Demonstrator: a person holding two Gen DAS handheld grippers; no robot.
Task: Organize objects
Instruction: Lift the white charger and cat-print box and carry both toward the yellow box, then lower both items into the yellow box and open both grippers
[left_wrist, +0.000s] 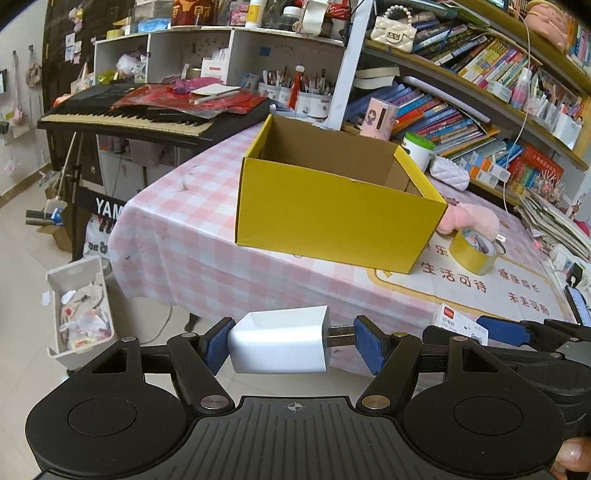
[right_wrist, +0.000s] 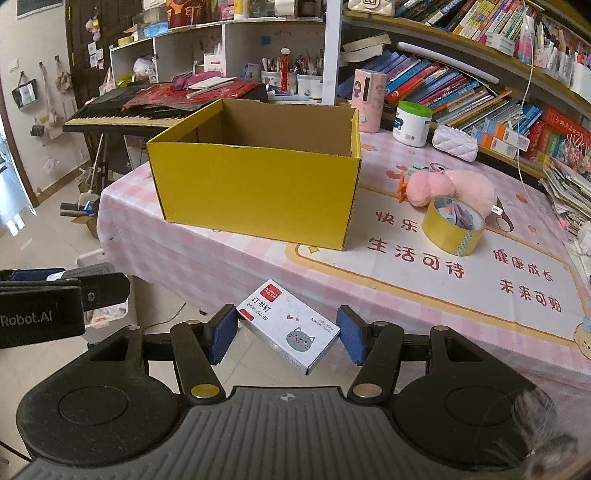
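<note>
A pink-checked tablecloth (right_wrist: 229, 254) (bookshelves behind) carried an open yellow cardboard box (right_wrist: 258, 184). Left gripper (left_wrist: 291, 341) clamped a white plug-in charger (left_wrist: 280, 339) — only the right view showed right gripper (right_wrist: 288, 332) pinching a small white staple box (right_wrist: 291, 326).

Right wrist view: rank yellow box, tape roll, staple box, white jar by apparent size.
1. Yellow box, clearly largest.
2. Staple box, held close to the camera in the right claw, so nearness inflates it.
3. Tape roll and white jar: look about alike, not ranked.
</note>
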